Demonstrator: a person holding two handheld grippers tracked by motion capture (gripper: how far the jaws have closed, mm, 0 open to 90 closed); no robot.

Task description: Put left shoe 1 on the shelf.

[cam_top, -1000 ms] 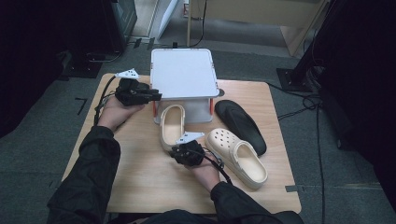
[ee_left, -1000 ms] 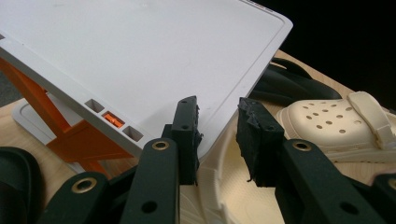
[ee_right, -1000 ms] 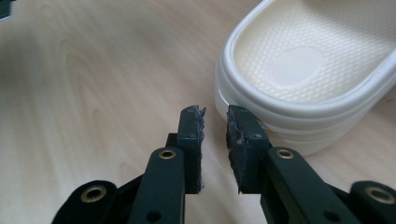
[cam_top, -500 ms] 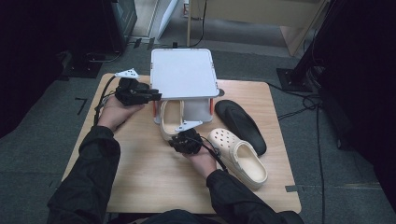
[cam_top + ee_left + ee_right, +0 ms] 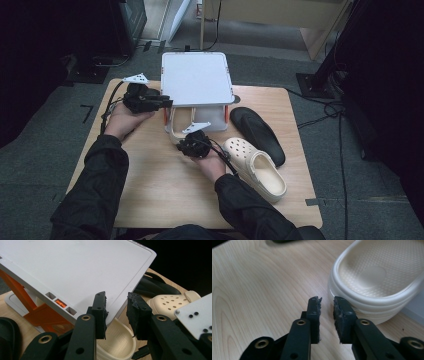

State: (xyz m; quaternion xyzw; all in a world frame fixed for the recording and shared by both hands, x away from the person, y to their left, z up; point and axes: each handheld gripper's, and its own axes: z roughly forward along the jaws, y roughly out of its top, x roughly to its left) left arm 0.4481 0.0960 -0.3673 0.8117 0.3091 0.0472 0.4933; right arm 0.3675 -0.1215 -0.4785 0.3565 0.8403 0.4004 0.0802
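Observation:
A cream clog [image 5: 175, 127] lies with its front half under a white rack [image 5: 197, 77] on orange legs. My right gripper [image 5: 184, 142] sits just behind the clog's heel [image 5: 372, 277]; its jaws [image 5: 327, 302] are open by a narrow gap, with nothing between them. My left gripper [image 5: 167, 104] hovers at the rack's near left corner. Its jaws [image 5: 116, 298] are open, and the rack's top edge [image 5: 75, 270] runs just beyond them. The clog's heel [image 5: 117, 340] shows below that edge.
A second cream clog [image 5: 255, 167] lies on the wooden table [image 5: 150, 185] to the right, with a black shoe [image 5: 257, 132] beyond it. Both appear in the left gripper view, cream clog [image 5: 167, 302] and black shoe [image 5: 155, 288]. The rack stands at the table's far edge.
My right gripper has moved forward toward the rack, and the cream clog has slid from the open table to partly under the rack. The left gripper has stayed put.

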